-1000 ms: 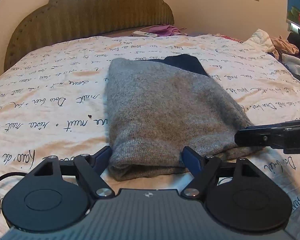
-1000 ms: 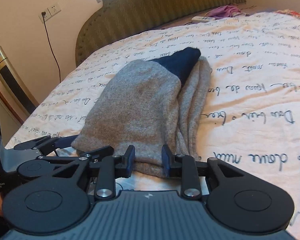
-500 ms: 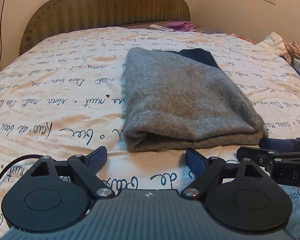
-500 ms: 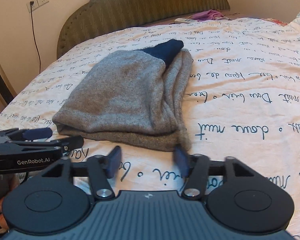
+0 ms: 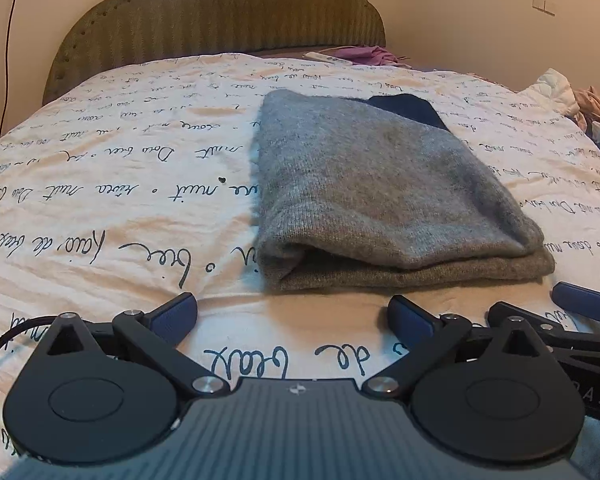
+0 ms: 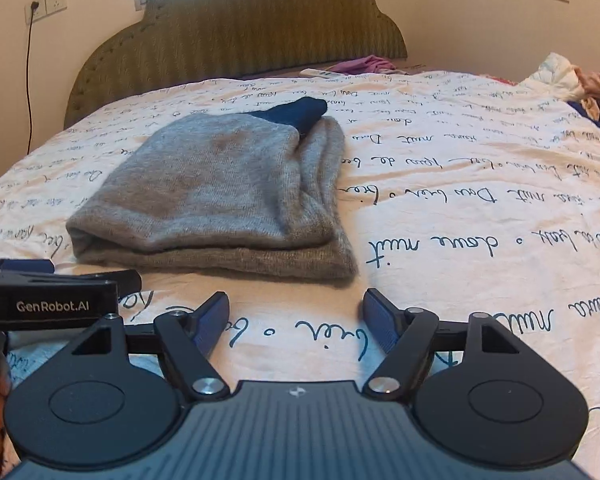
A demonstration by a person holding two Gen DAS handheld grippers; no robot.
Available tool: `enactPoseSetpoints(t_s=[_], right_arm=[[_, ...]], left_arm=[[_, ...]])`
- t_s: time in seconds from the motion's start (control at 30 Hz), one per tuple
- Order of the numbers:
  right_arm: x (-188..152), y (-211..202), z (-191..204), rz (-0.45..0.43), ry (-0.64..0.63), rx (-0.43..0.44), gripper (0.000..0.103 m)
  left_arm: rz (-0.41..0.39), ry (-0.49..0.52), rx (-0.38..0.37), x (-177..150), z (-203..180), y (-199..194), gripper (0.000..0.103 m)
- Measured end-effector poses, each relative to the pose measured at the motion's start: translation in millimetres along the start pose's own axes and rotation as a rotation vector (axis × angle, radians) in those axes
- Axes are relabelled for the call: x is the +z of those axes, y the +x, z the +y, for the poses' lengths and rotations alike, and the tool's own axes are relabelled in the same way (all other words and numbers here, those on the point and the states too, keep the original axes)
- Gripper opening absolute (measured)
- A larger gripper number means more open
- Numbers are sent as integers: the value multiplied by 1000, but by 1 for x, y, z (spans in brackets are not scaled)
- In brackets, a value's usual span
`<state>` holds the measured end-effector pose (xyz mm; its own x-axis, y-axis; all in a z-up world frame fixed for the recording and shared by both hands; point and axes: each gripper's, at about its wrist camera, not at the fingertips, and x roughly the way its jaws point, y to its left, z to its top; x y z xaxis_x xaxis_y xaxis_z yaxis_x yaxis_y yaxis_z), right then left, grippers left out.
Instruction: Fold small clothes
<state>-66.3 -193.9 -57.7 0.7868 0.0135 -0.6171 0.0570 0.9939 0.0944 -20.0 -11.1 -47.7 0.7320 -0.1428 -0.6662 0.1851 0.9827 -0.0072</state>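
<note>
Lying folded on bedsheet (image 5: 100,208), grey sweater (image 5: 380,184); left gripper (image 5: 292,320), right gripper (image 6: 296,316) spread wide, empty; headboard (image 6: 240,36) behind.

Bed (image 5: 100,208) before me, cream sheet printed with dark cursive script, green ribbed headboard (image 5: 220,12) behind. Folded grey knit garment (image 5: 380,192) lies flat mid-bed, navy part (image 5: 408,108) showing at far end. Purple cloth (image 5: 364,54) and white remote (image 5: 326,57) near headboard. Heaped clothes (image 5: 572,100) at right edge.

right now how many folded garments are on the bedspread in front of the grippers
1: a grey knit garment folded mid-bed, with a navy part at its far end. Loose clothes are heaped at the right edge.
</note>
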Motion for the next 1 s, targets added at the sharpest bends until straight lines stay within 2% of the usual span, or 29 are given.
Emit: enactPoseSetpoints(t_s=[0.07,0.27,1.0], right_arm=[[0,2,-1,3,-3,10,79],[-1,4,3,0,-24,3,81],[-2,4,3,-3,-24,5,82]], left_arm=[[0,-1,-4,0,0,0,103],[0,2,0,-1,0,-1,103],[0,3,0,-1,0,0,103]])
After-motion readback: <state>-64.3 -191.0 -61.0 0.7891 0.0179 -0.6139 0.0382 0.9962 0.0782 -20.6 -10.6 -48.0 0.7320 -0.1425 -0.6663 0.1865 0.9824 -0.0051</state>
